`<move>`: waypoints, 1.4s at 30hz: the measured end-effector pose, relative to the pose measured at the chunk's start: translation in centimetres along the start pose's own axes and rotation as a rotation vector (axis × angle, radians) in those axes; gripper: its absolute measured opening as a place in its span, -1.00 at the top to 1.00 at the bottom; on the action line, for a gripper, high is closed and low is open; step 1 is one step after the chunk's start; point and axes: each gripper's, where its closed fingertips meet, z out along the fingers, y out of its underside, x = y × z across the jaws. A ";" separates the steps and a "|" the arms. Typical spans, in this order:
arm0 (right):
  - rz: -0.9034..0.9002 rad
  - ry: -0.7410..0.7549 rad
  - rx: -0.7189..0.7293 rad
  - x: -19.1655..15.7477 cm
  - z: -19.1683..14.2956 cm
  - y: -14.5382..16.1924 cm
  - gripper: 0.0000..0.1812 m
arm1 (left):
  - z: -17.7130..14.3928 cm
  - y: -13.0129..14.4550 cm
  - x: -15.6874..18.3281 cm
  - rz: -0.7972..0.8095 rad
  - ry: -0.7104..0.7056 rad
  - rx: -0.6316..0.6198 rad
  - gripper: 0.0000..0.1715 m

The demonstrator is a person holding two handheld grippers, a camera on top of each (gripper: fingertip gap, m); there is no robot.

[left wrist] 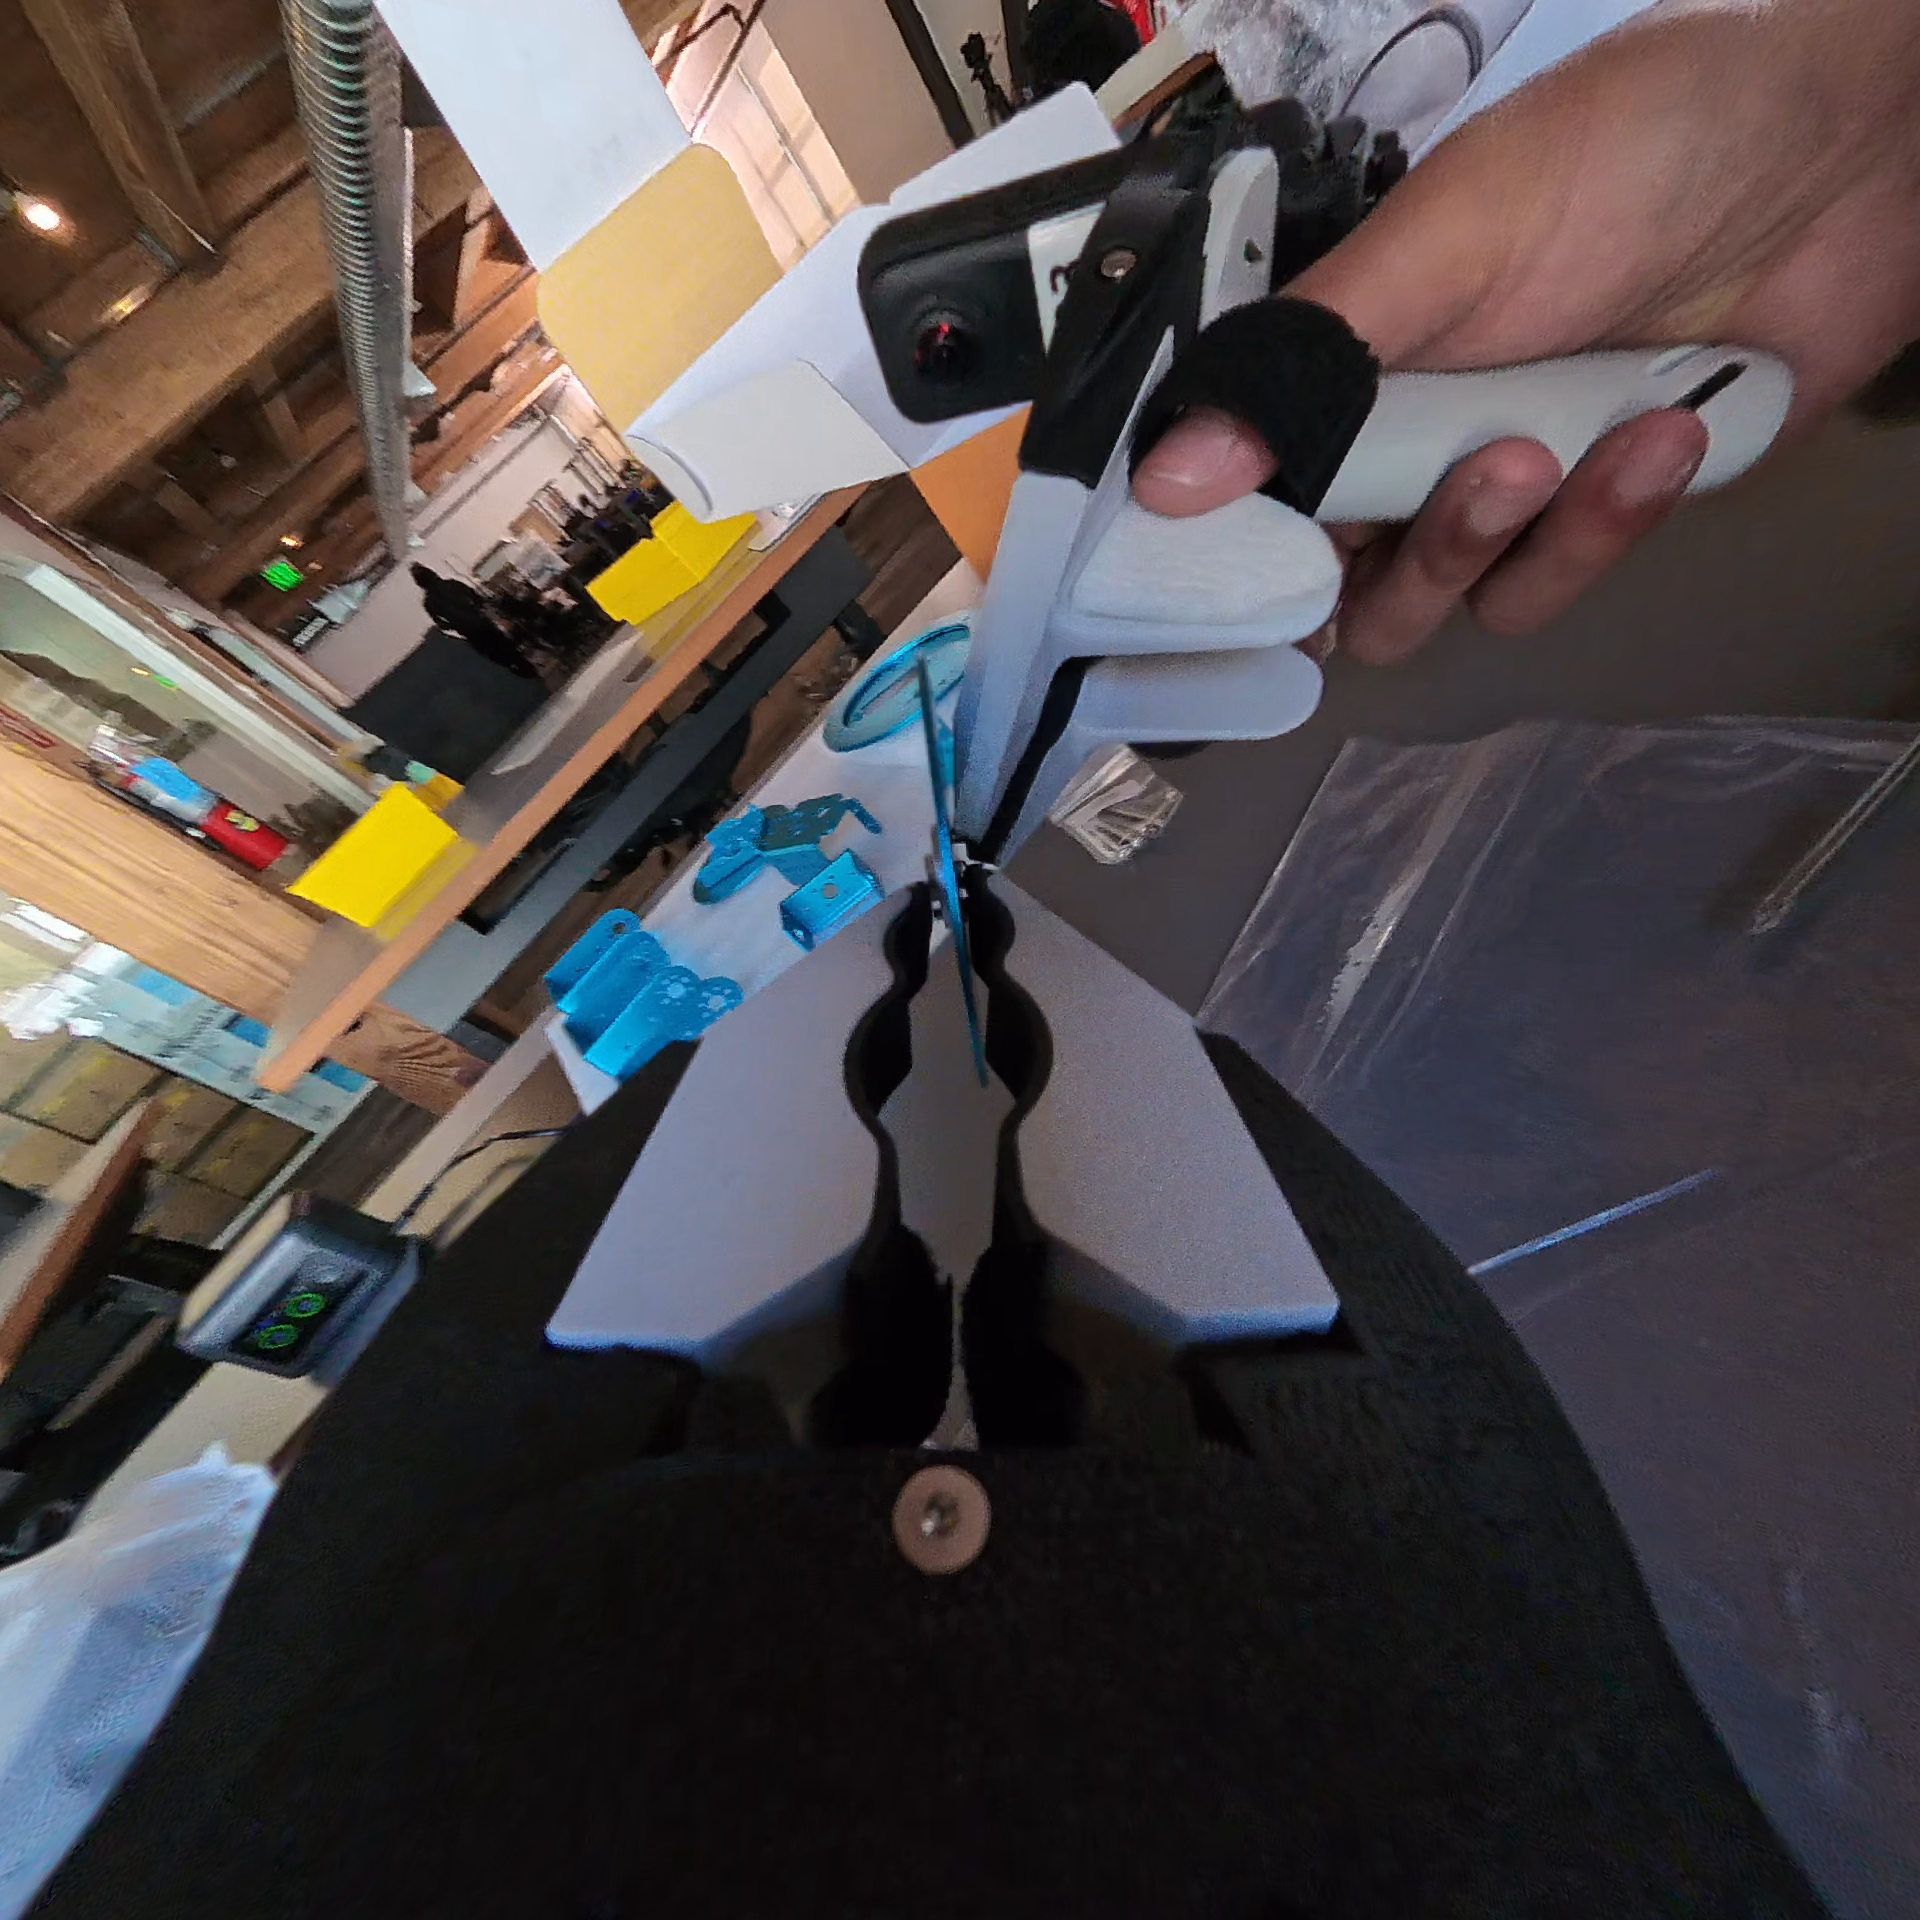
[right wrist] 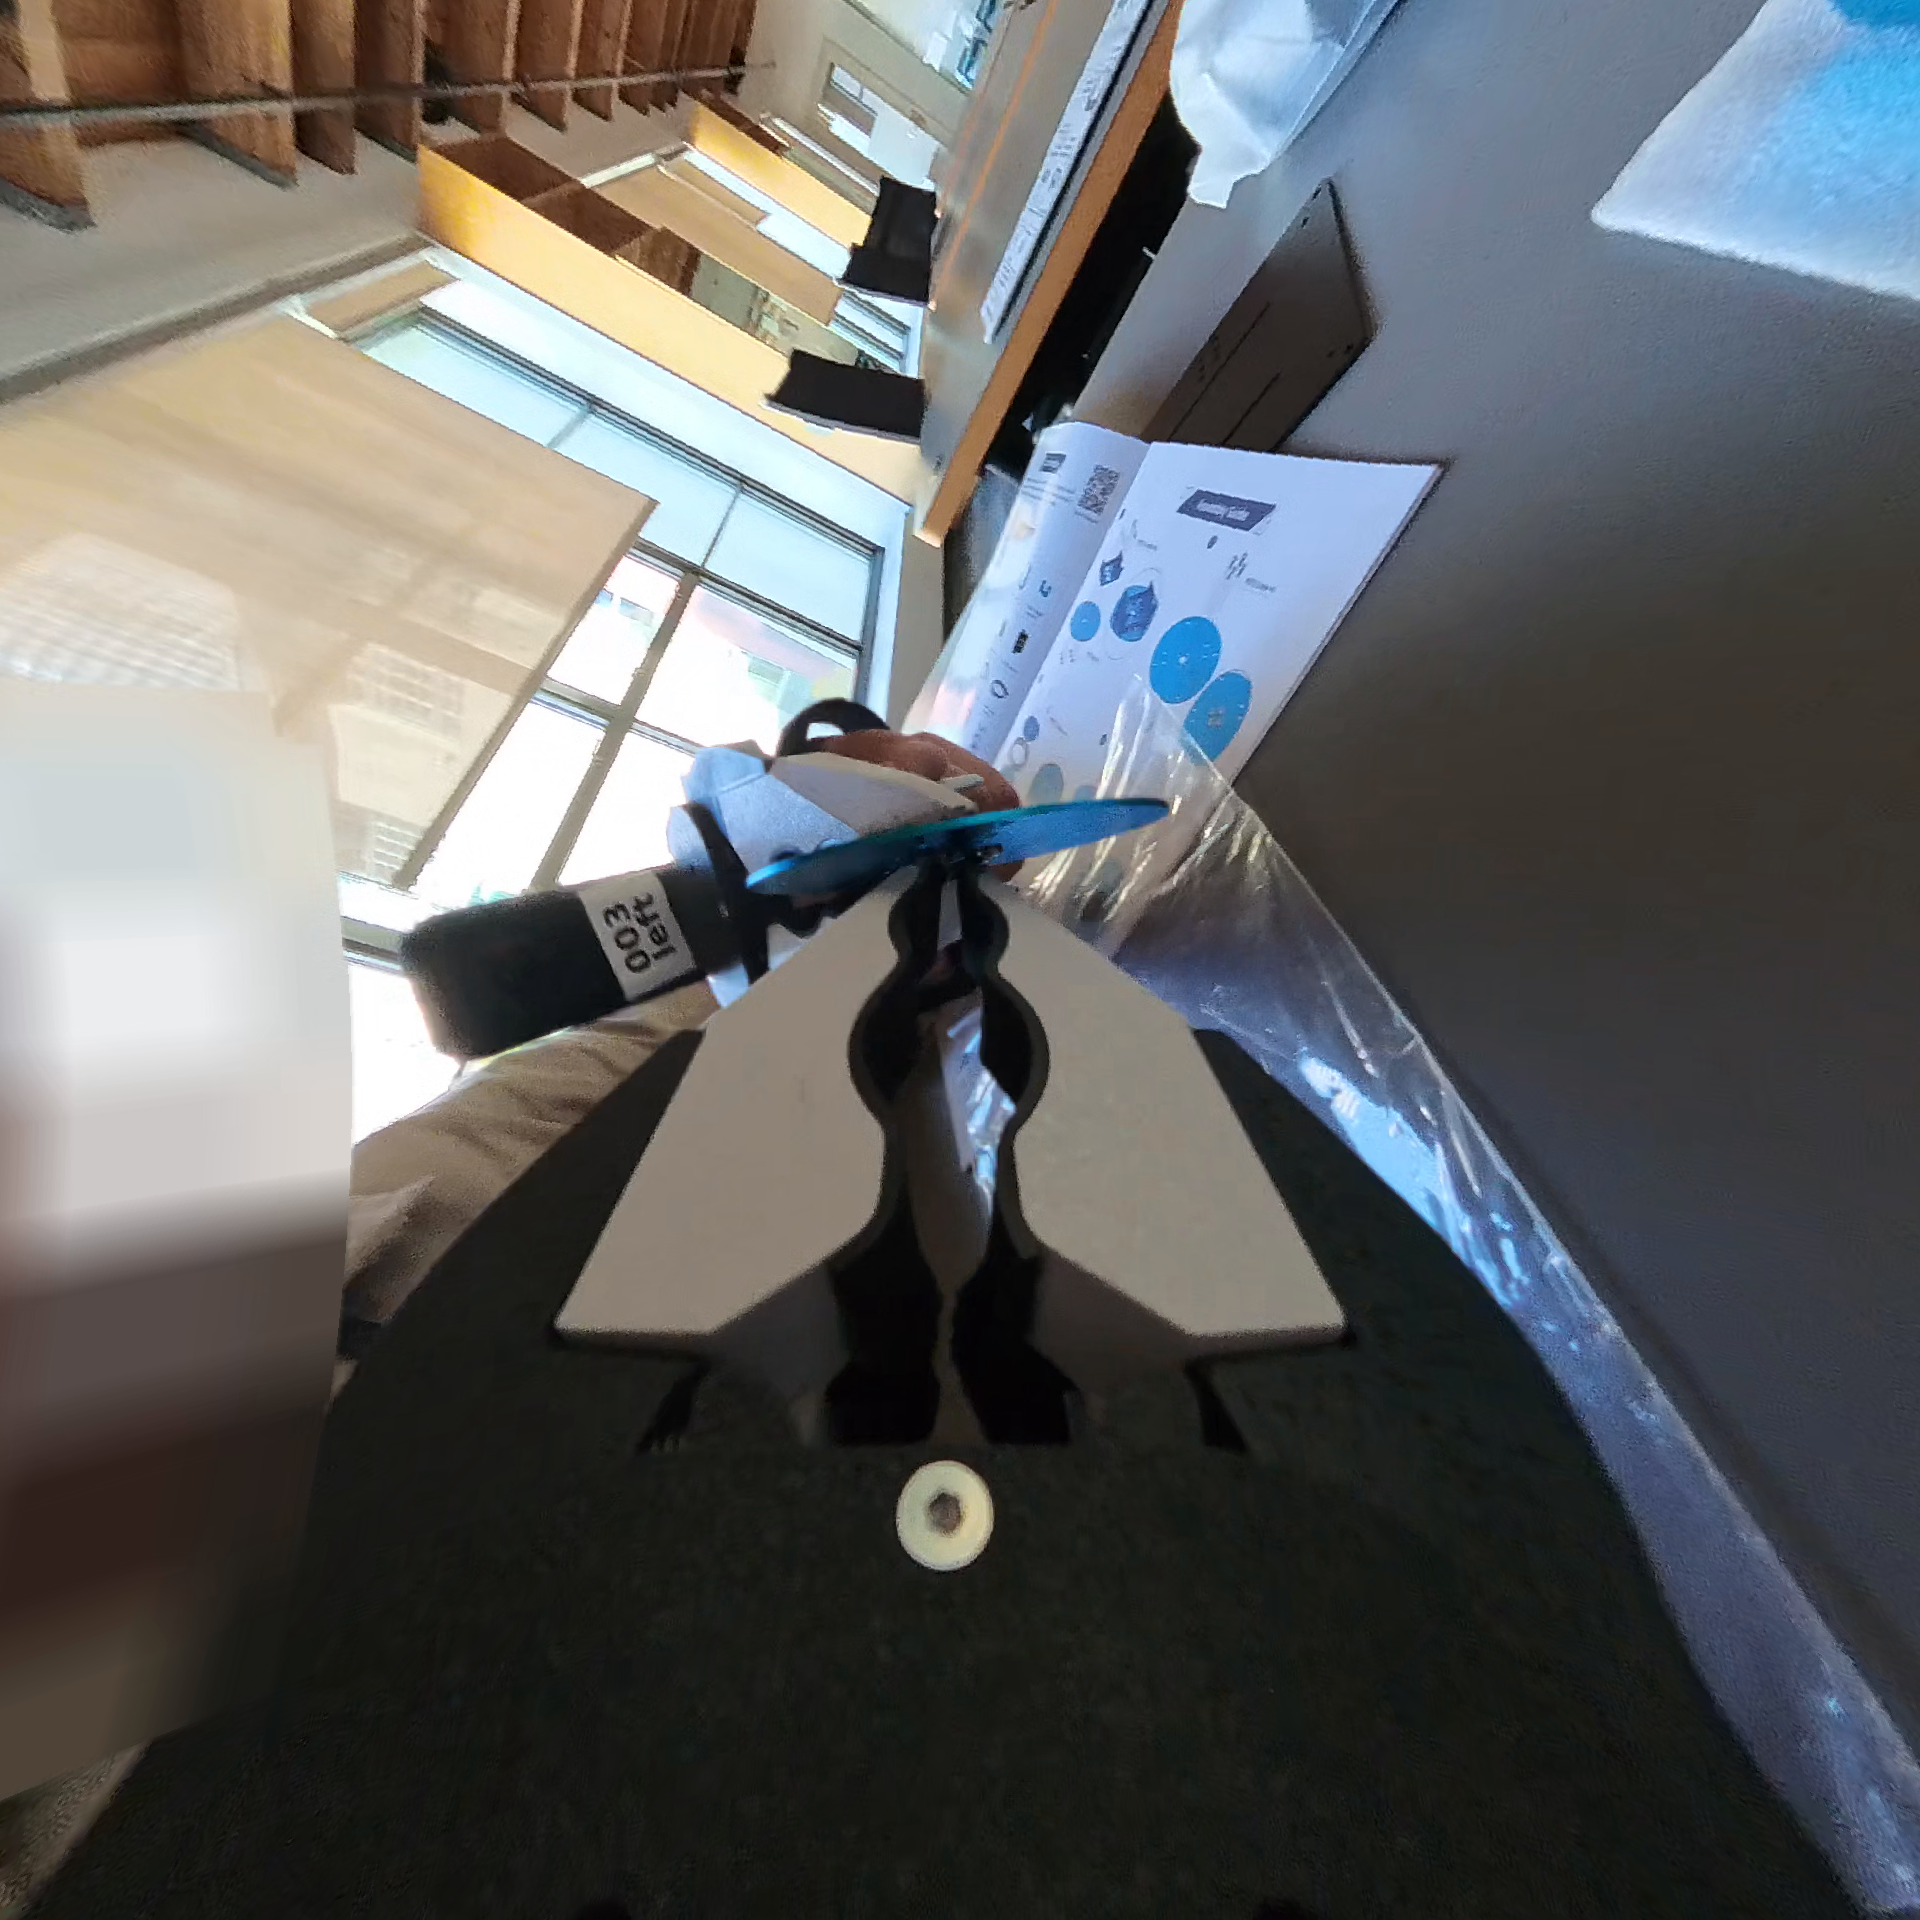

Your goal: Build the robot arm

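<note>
My left gripper (left wrist: 951, 909) is shut on a thin blue metal disc (left wrist: 961, 966) and holds it edge-on above the grey table (left wrist: 1714, 1455). The right gripper (left wrist: 975, 847), held by a hand (left wrist: 1507, 416), comes in from above with its tips at the disc's face, pinched on a small silvery part (left wrist: 971, 864). In the right wrist view the disc (right wrist: 1039, 826) lies almost flat across the right gripper (right wrist: 948, 894) tips. The left gripper (right wrist: 935, 805) grips the disc from the far side. What the small part is cannot be told.
Several blue metal brackets (left wrist: 655, 997) lie on a white tray, with a blue ring (left wrist: 883, 696) behind. A small bag of screws (left wrist: 1117, 821) and a clear plastic bag (left wrist: 1558, 987) lie on the table. A printed sheet (right wrist: 1247, 582) lies beyond. Left and right tips are no more than a few centimetres apart.
</note>
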 end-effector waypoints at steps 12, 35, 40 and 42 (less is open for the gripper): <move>-0.465 0.397 -0.057 1.2 -0.3 -0.2 0.97 | 0.3 0.6 0.5 -0.324 0.140 -0.013 0.93; 0.553 -0.441 0.001 -2.0 0.0 -0.2 0.97 | -0.7 -1.1 -0.4 -0.176 0.075 0.113 0.92; 0.581 -0.425 0.023 -1.5 0.0 -0.3 0.97 | -0.5 -0.7 -0.4 -0.263 0.113 0.110 0.92; 0.584 -0.408 0.038 -1.2 -0.1 -0.5 0.96 | -0.4 -0.5 -0.3 -0.326 0.136 0.096 0.92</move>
